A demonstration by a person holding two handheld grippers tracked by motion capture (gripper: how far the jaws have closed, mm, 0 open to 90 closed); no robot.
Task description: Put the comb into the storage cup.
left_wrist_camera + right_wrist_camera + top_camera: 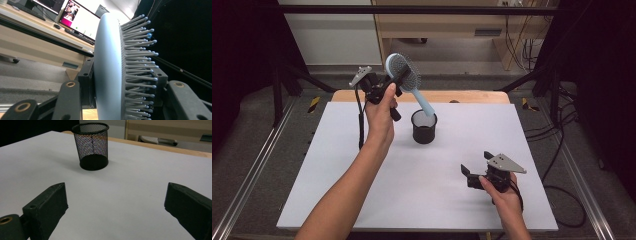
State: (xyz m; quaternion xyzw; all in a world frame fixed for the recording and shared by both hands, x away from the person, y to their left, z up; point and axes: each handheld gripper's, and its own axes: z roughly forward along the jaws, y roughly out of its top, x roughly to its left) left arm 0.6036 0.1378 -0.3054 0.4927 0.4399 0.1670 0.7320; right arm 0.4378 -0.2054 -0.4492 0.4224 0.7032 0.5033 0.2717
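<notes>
Left claw (398, 80) clenched on pale blue paddle hairbrush (404, 71), grey bristles, handle tilted toward black mesh cup (424, 127). Right claw (472, 172) released, near right of desk (362, 165).

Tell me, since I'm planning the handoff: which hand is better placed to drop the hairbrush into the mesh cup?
Left. The left gripper already clamps the hairbrush head, handle tip over the mesh cup. The right gripper rests open on the table, apart.

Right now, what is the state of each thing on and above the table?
Hairbrush: lifted and tilted, head clamped, handle tip at the cup's rim.
Mesh cup: upright on the table, nothing in it in the right gripper view.
Left hand-held gripper: shut on the hairbrush.
Right hand-held gripper: open, holding nothing, low over the table.
</notes>
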